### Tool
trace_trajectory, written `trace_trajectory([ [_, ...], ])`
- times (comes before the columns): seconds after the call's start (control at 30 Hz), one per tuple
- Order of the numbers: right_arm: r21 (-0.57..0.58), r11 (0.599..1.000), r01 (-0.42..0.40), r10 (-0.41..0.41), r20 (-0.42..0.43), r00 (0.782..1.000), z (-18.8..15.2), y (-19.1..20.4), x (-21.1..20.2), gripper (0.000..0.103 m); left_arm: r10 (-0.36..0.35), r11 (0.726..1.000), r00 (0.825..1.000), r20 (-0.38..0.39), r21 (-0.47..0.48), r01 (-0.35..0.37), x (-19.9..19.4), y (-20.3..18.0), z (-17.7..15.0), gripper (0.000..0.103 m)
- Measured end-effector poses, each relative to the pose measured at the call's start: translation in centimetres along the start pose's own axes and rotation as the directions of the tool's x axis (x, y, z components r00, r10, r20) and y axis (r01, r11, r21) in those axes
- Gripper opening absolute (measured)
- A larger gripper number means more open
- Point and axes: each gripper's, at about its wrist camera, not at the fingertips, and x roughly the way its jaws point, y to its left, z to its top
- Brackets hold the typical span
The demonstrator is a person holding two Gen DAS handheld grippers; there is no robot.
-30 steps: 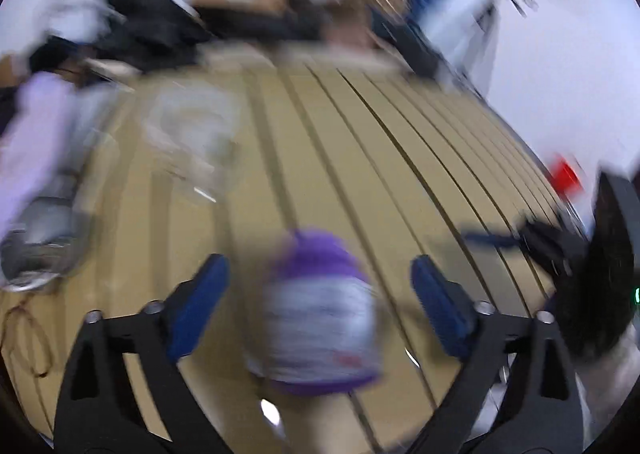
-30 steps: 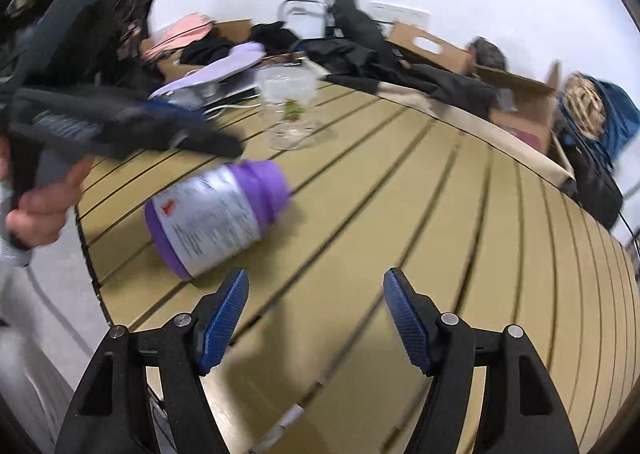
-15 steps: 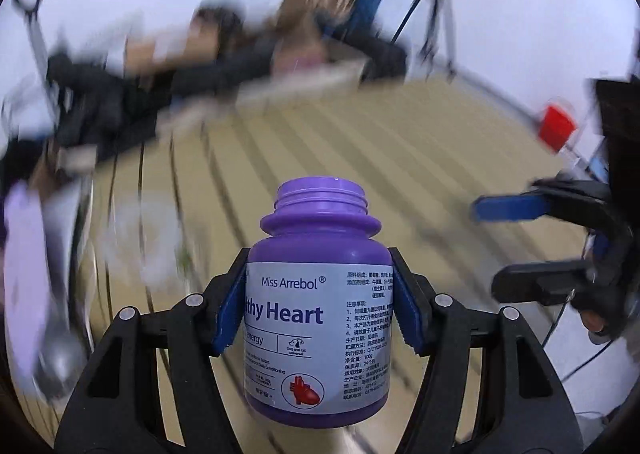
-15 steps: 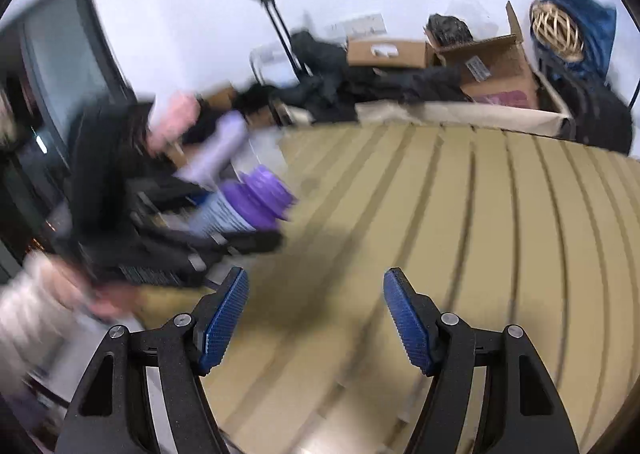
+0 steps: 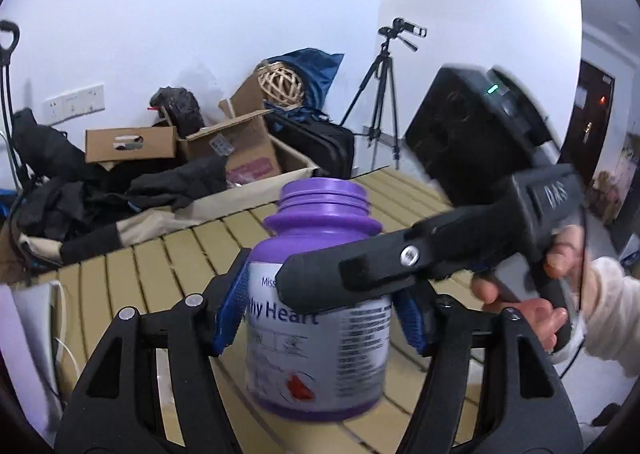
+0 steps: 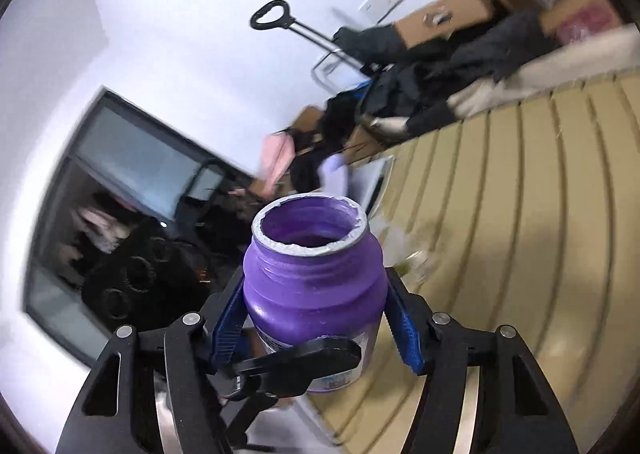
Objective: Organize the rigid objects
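Observation:
A purple plastic bottle [image 5: 320, 318] with a white label and no cap is held upright in the air above the slatted wooden table [image 5: 160, 274]. My left gripper [image 5: 320, 318] is shut on its body. My right gripper [image 6: 316, 318] is shut on its upper body just below the neck; the open mouth [image 6: 310, 225] faces the right wrist camera. In the left wrist view one black right finger [image 5: 340, 274] crosses in front of the label, with the person's hand behind it.
Cardboard boxes [image 5: 224, 145], dark clothes [image 5: 100, 189] and a black bag lie past the table's far edge. A tripod [image 5: 380, 93] stands by the wall. A clear cup [image 6: 404, 250] and a laptop [image 6: 368, 177] sit on the table behind the bottle.
My left gripper closed on the bottle lying on the table and lifted it upright. My right gripper then came in and closed on the bottle's upper body.

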Motion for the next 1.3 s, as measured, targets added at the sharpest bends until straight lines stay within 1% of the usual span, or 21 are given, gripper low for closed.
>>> trace_trajectory([
  [0.03,-0.038,0.998,0.054,-0.054,0.010,0.999,0.3,0.5,0.2,0.068,0.019,1.000,1.000,-0.003,0.014,-0.019,0.1,0.1,0.3,0.070],
  [0.07,-0.093,0.989,0.117,-0.116,0.016,0.993,0.7,1.3,0.6,0.068,0.043,0.998,0.999,-0.009,0.037,-0.043,0.4,0.4,1.0,0.080],
  [0.1,-0.164,0.966,0.200,-0.197,0.038,0.980,1.3,2.1,0.8,0.068,0.058,0.997,0.998,-0.010,0.058,-0.057,0.8,1.0,1.7,0.086],
  [0.13,-0.239,0.928,0.287,-0.277,0.075,0.958,1.8,3.3,1.2,0.068,0.072,0.993,0.997,-0.019,0.094,-0.070,1.2,1.5,2.5,0.100],
  [0.17,-0.277,0.903,0.329,-0.313,0.103,0.944,2.1,3.8,1.3,0.068,0.070,0.991,0.997,-0.025,0.117,-0.067,1.2,1.9,2.8,0.103],
  [0.23,-0.342,0.828,0.446,-0.406,0.185,0.895,3.1,4.9,1.6,0.068,0.107,0.982,0.994,-0.015,0.158,-0.103,2.0,3.1,3.8,0.103],
  [0.3,-0.332,0.811,0.481,-0.429,0.220,0.876,4.5,4.6,2.3,0.068,0.139,0.979,0.990,0.020,0.147,-0.140,2.6,4.0,3.8,0.103],
  [0.37,-0.301,0.797,0.525,-0.465,0.250,0.849,5.7,3.8,3.0,0.068,0.157,0.980,0.988,-0.004,0.125,-0.155,4.1,5.2,3.4,0.103],
  [0.47,-0.296,0.772,0.563,-0.502,0.258,0.825,6.5,2.4,4.3,0.068,0.203,0.973,0.977,-0.064,0.125,-0.194,6.0,7.2,2.2,0.103],
  [0.53,-0.308,0.760,0.572,-0.525,0.225,0.820,6.7,1.2,5.8,0.068,0.225,0.972,0.970,-0.095,0.097,-0.216,6.5,8.0,0.7,0.103],
  [0.7,-0.341,0.753,0.563,-0.553,0.137,0.822,4.4,-1.8,7.8,0.068,0.308,0.951,0.944,-0.117,0.051,-0.304,4.9,7.2,-2.2,0.103],
  [0.73,-0.344,0.760,0.552,-0.547,0.121,0.828,4.0,-2.4,8.3,0.068,0.315,0.949,0.943,-0.111,0.042,-0.312,4.3,6.8,-3.2,0.103],
  [0.77,-0.344,0.756,0.556,-0.557,0.106,0.823,3.8,-3.0,8.7,0.068,0.316,0.949,0.944,-0.097,0.026,-0.315,3.6,6.5,-4.2,0.103],
  [0.87,-0.361,0.725,0.587,-0.606,0.071,0.793,2.5,-4.8,10.6,0.068,0.291,0.955,0.950,-0.116,-0.025,-0.295,3.2,6.2,-6.4,0.103],
  [0.93,-0.380,0.699,0.605,-0.641,0.040,0.766,1.6,-5.5,11.9,0.069,0.295,0.952,0.944,-0.146,-0.042,-0.303,3.5,6.3,-7.4,0.103],
  [1.03,-0.397,0.656,0.642,-0.683,0.050,0.729,1.0,-5.0,11.9,0.071,0.301,0.943,0.937,-0.175,-0.091,-0.319,3.2,6.7,-7.9,0.103],
  [1.07,-0.384,0.667,0.639,-0.673,0.059,0.737,0.9,-4.5,11.2,0.077,0.303,0.939,0.937,-0.176,-0.110,-0.325,2.6,6.7,-8.0,0.103],
  [1.1,-0.371,0.679,0.634,-0.662,0.064,0.747,0.8,-4.0,10.6,0.078,0.307,0.936,0.936,-0.170,-0.124,-0.329,2.0,6.7,-8.1,0.103],
  [1.17,-0.347,0.703,0.621,-0.637,0.082,0.766,0.3,-2.4,8.4,0.079,0.345,0.914,0.924,-0.163,-0.164,-0.370,0.1,6.5,-8.5,0.103],
  [1.2,-0.344,0.703,0.622,-0.634,0.093,0.768,-0.2,-1.3,7.3,0.079,0.364,0.900,0.917,-0.164,-0.194,-0.392,-0.9,6.6,-8.6,0.103],
  [1.3,-0.349,0.682,0.643,-0.647,0.123,0.753,-2.3,1.7,4.1,0.079,0.424,0.853,0.887,-0.184,-0.249,-0.459,-4.2,6.0,-9.3,0.103],
])
